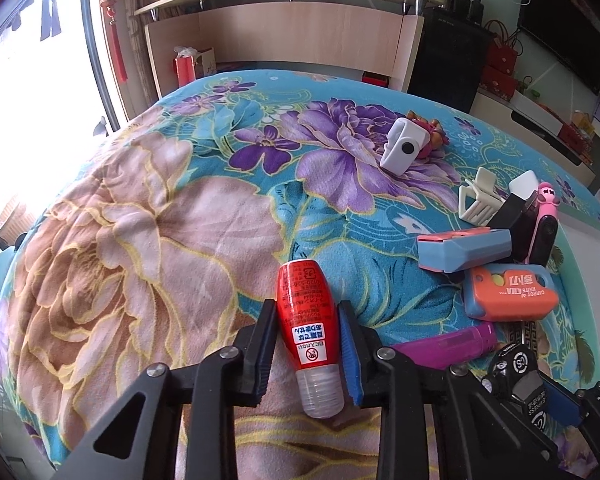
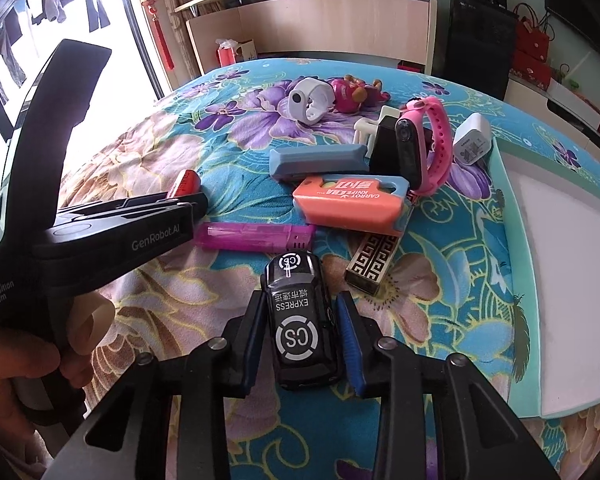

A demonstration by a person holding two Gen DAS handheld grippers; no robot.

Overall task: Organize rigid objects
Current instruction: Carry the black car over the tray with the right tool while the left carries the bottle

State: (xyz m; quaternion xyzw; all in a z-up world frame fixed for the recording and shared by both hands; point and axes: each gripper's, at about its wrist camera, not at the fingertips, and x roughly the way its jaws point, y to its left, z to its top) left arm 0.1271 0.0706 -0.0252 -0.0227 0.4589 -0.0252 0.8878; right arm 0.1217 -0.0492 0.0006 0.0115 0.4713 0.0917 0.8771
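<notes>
- The left tool is pinching a red bottle across its middle, one black finger on each side, pads pressed to the label.
- The right tool is pinching a black toy car by its two long sides, over the near half of the body.
- Both things lie on a bed under a floral blanket in teal, pink and purple; the bottle sits left of the clutter, the car at the clutter's near edge.
- The bottle is bright red with small printed text, rounded at its far end, with a clear ribbed cap toward the camera. It looks like light, stiff plastic; its smooth, tapering sides could slip, so the widest middle seems the safest hold.
- The car is glossy black, marked "CS" and "EXPRESS" in white. It looks small, rigid and light; gripping the flat flanks should stop it rolling.
- Just beyond the car lie a purple lighter, an orange carrot knife box and a blue-grey case.
- To the far right lies a pale tray, possibly the place for sorted things.
</notes>
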